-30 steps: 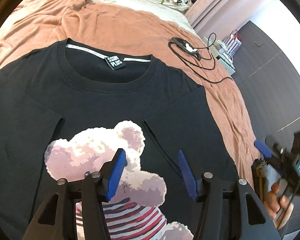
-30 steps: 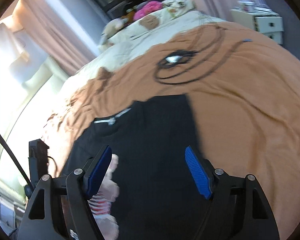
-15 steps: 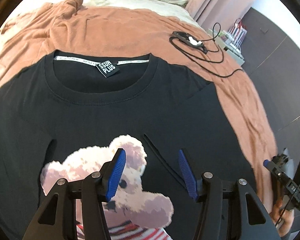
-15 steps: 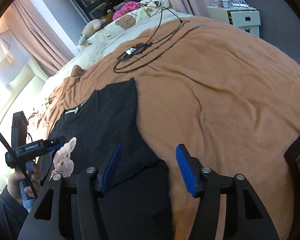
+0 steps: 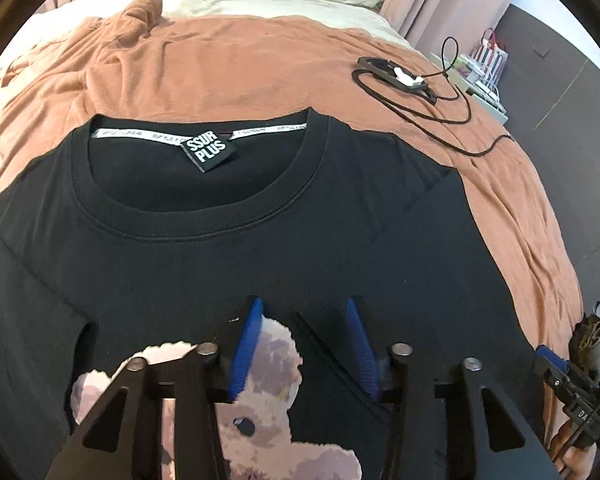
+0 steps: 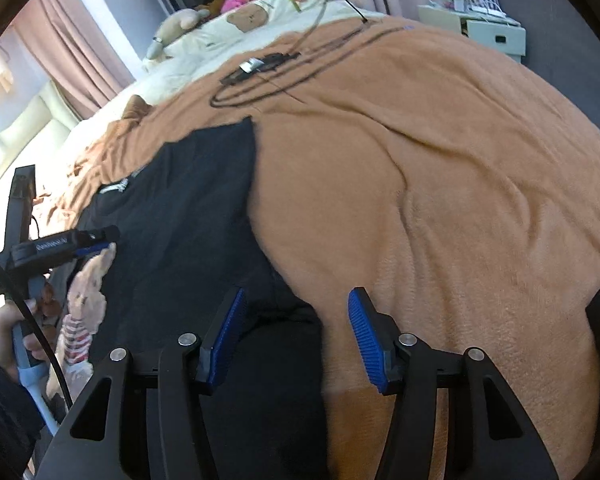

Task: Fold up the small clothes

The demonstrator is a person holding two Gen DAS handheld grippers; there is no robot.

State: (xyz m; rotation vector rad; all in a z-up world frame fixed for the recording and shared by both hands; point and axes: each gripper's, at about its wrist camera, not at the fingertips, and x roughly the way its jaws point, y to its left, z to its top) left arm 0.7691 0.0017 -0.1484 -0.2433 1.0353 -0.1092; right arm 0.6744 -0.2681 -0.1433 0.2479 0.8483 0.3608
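— two grippers, one shirt. start at the left: what's the left gripper point(image 5: 305, 320) doing?

— it tilts steeply down over the chest of the black t-shirt point(image 5: 340, 240), right above the printed bear point(image 5: 268, 364). its jaws have just been closing, yet a clear gap remains and the blue pads pinch nothing; only flat fabric shows between them.

— and the hand behind it?

— in the right wrist view a hand point(image 6: 8, 332) wraps the handle at the far left, a dark sleeve below it.

— where does the shirt lie?

— spread face up on the brown blanket point(image 5: 240, 60), collar point(image 5: 204, 200) toward the pillows, both side parts folded in over the front.

— further right?

— the right gripper point(image 6: 296, 308) leans down at the shirt's right edge. its jaws have also just been narrowing but stand apart, nothing gripped: one pad over black cloth, the other over bare blanket. a coiled black cable point(image 6: 260, 72) lies well beyond.
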